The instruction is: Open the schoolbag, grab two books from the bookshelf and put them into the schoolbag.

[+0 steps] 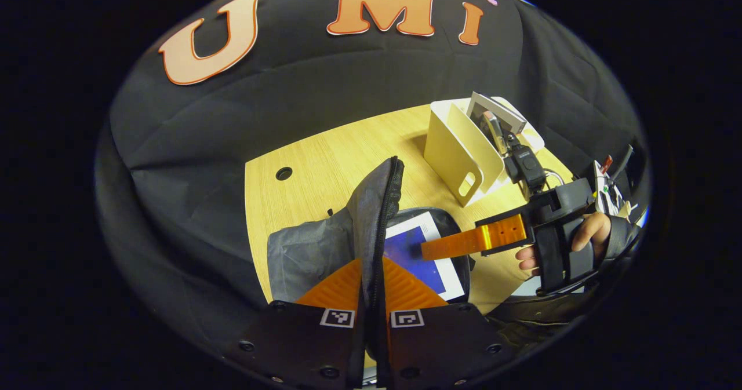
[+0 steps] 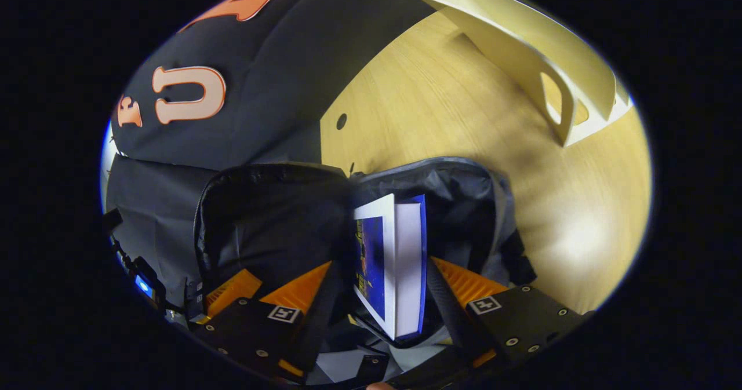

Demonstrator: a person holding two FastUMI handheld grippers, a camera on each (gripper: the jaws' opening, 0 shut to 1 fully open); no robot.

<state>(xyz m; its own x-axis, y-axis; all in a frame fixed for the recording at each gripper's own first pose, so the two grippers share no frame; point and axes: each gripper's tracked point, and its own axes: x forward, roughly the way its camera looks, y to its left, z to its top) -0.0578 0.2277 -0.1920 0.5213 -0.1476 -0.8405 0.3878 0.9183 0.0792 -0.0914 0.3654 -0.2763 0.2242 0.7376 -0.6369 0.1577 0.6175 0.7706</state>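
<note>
Black cloth backs a pale wooden table [image 1: 324, 164] where the grey schoolbag [image 1: 313, 251] lies unzipped. Its flap is pinched between the closed fingers of the left gripper [image 1: 371, 297] and held up. The right gripper [image 2: 379, 285] has its fingers spread on either side of a blue, white-edged book [image 2: 388, 262] standing in the bag's mouth; whether they press it I cannot tell. At least one more book [image 1: 495, 112] waits in the white bookshelf [image 1: 458, 152]. Judging by this, opening is done and the first book is nearly in.
</note>
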